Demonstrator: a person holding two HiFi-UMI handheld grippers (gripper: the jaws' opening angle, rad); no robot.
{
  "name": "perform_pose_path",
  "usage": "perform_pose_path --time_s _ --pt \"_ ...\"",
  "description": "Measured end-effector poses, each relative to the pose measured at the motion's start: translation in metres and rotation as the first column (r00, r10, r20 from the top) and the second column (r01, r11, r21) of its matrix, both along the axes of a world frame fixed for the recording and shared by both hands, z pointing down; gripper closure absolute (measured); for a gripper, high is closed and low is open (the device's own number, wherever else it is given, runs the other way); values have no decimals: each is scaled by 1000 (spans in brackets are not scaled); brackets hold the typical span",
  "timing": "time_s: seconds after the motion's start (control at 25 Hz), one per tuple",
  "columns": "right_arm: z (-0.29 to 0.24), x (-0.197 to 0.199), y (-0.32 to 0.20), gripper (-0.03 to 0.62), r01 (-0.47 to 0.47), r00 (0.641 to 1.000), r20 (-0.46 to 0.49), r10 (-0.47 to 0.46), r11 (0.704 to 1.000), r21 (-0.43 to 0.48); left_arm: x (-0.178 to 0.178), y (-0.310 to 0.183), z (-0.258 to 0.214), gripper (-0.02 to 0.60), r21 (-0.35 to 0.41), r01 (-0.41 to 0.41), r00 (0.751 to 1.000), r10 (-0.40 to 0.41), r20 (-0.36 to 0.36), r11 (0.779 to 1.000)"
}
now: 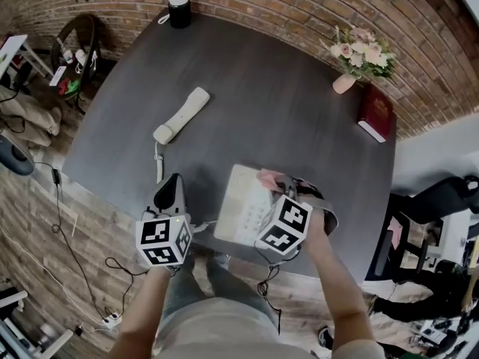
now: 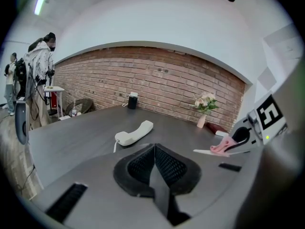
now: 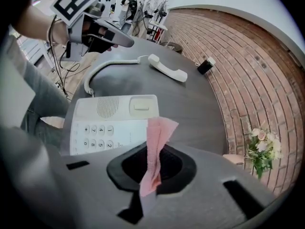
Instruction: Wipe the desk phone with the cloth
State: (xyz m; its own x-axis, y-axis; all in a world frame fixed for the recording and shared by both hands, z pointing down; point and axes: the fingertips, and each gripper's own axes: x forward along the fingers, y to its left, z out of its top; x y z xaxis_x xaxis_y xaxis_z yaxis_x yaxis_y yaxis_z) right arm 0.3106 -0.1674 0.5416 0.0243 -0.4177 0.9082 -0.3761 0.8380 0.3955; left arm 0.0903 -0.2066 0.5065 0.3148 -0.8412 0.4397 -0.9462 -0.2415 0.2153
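Note:
A white desk phone base [image 1: 241,214] lies near the table's front edge, its keypad [image 3: 95,135] facing up. Its handset [image 1: 182,115] is off the base and lies farther back on the dark table, joined by a cord [image 3: 102,70]. My right gripper [image 1: 281,187] hovers over the base's right side, shut on a folded pink cloth [image 3: 155,149] that hangs over the phone's edge. My left gripper [image 1: 171,184] stands to the left of the base, jaws shut with nothing between them. From the left gripper view the handset [image 2: 135,132] lies ahead of it.
A black and white speaker [image 1: 179,8] stands at the table's far edge. A vase of flowers [image 1: 358,55] and a red book [image 1: 376,114] are at the back right. Cables and chairs surround the table on the floor; people stand far off.

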Motion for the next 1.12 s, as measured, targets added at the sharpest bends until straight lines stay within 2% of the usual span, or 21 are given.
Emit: perform_pose_path --time_s 1.12 --pt "13 -7 22 574 -38 999 1 38 999 -28 -10 14 2 575 -10 -27 999 27 17 1000"
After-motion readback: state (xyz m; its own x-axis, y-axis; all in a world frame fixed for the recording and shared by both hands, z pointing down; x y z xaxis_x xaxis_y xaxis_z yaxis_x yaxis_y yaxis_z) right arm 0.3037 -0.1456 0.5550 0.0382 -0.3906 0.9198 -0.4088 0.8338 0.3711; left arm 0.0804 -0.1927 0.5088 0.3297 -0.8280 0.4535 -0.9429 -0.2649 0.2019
